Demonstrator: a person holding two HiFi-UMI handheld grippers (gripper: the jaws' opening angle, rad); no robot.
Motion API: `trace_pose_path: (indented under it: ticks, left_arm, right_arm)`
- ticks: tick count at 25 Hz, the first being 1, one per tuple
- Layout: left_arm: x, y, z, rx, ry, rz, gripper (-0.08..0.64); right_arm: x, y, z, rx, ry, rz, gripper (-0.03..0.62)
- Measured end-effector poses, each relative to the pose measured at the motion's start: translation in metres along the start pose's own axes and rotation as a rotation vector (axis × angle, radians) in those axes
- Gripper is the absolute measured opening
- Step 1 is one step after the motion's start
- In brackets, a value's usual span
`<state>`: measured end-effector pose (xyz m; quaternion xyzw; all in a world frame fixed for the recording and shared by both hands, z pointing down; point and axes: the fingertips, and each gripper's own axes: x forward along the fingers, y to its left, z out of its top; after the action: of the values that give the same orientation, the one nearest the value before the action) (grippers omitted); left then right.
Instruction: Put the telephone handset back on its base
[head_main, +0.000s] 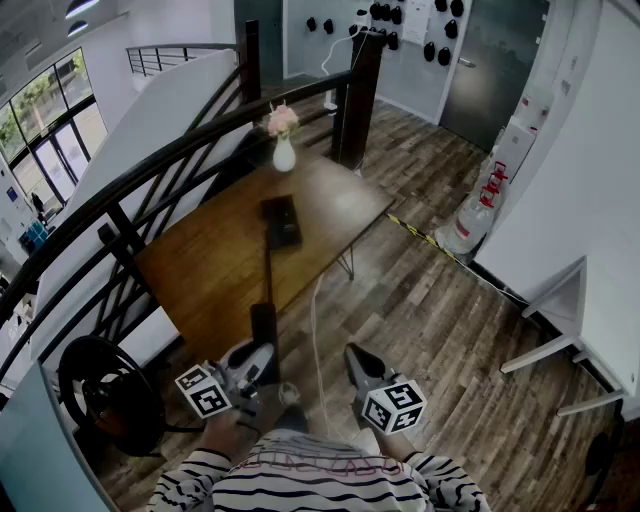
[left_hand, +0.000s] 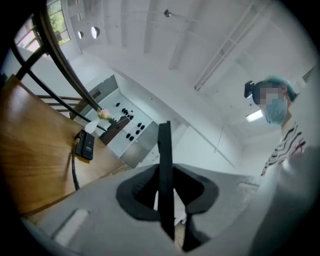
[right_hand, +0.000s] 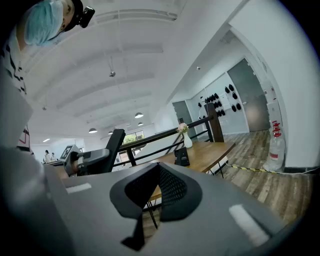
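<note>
Wooden brown table (head_main: 215, 270) ahead, black telephone base (head_main: 282, 220) waiting on it.
Left gripper (head_main: 260, 352) clamps the slim black handset (head_main: 264, 320) upright, probably for carrying, well short of its base; right gripper (head_main: 353, 354) idle, fingers together, nothing between them.

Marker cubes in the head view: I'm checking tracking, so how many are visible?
2. One white cube with black square markers rides on the left gripper, low left of centre; the other cube on the right gripper, low right. None appear hidden.

Head view looks steeply down on the table (head_main: 215, 275); both gripper views, lower, apparently share its telephone base (head_main: 282, 220).
</note>
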<state>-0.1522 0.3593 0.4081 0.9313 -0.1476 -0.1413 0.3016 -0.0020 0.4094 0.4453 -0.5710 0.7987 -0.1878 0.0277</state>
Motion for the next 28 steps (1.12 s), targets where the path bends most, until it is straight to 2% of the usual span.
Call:
trace_pose_path:
  ticks: [5,10,15,28]
  left_arm:
    - [0.006,-0.004,-0.007,0.001,0.014,-0.001,0.074]
    - [0.011,0.015,-0.001,-0.011,0.012,0.006,0.074]
    - [0.034,0.051,0.017,-0.034,0.019,-0.003,0.074]
    - [0.08,0.166,0.08,-0.105,0.02,-0.046,0.074]
  right_arm:
    - [-0.001,0.0,0.006,0.007,-0.028,0.018,0.0]
    - [0.017,-0.009,0.009,0.026,-0.03,0.025,0.0]
    - [0.057,-0.028,0.02,0.036,-0.019,0.005,0.0]
    - [0.201,-0.056,0.052,0.028,0.014,0.006,0.0]
